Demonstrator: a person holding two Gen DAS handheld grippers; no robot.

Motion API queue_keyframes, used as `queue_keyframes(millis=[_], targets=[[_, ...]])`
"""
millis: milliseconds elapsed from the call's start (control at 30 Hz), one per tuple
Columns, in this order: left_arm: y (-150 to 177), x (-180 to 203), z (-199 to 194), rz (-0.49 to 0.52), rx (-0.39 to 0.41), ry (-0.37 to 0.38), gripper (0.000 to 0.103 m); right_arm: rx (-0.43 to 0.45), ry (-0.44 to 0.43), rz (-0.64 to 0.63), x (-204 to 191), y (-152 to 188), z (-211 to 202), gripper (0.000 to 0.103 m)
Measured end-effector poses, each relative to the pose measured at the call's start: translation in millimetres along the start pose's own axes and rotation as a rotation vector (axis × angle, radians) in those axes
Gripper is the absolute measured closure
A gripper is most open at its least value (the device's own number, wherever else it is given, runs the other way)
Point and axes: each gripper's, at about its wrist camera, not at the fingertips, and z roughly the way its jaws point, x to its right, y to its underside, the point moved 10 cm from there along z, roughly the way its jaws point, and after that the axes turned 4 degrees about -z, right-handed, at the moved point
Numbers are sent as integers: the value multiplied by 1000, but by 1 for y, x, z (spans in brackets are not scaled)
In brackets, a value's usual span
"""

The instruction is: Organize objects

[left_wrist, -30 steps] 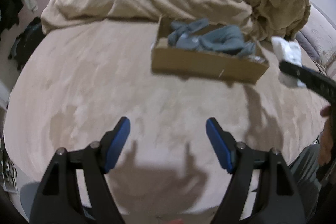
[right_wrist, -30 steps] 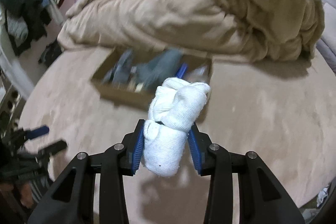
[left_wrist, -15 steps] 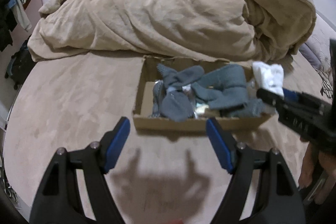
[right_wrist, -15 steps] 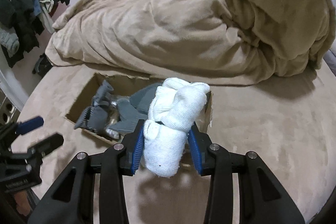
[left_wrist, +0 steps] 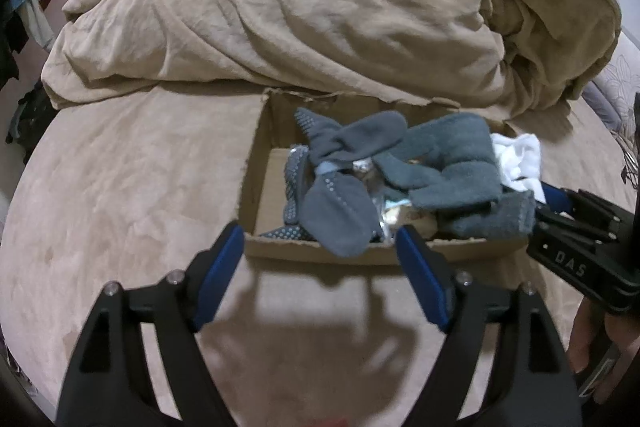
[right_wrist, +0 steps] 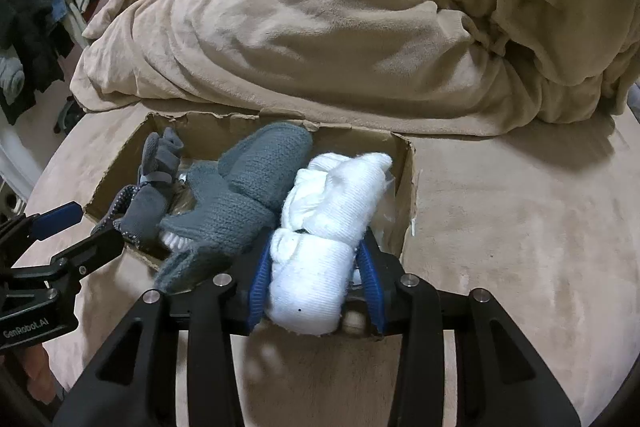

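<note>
White sock roll [right_wrist: 316, 239], pinched by right tool [right_wrist: 316, 279], hides box [right_wrist: 404, 187] corner; left tool [left_wrist: 320, 271] spread.

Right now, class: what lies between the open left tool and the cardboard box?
Only bare tan bedcover, shadowed, between left tool and cardboard box; left wrist view.

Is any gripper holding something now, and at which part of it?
The right gripper holds the white sock bundle, clamped at its lower rolled end, over the box. The left gripper is open and holds nothing.
</note>
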Motion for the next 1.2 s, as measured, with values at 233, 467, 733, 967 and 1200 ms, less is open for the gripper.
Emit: queue_keyframes(millis=[233,467,733,967,1200], targets=[[3,-2,-17,-15,6,4,23,29,17,-8,-2,-2,-17,40],[14,-5,-51,-24,25,8,23,58,24,-24,-13,1,-52,30],[34,-15,-101,-40,52,9,23,76,20,-27,-29,16,-100,30],[69,-21,-142,-60,51,21,23,78,4,-42,-56,38,-146,30],[100,-12,-166,-31,37,29,23,104,-23,-69,-89,56,-188,30]])
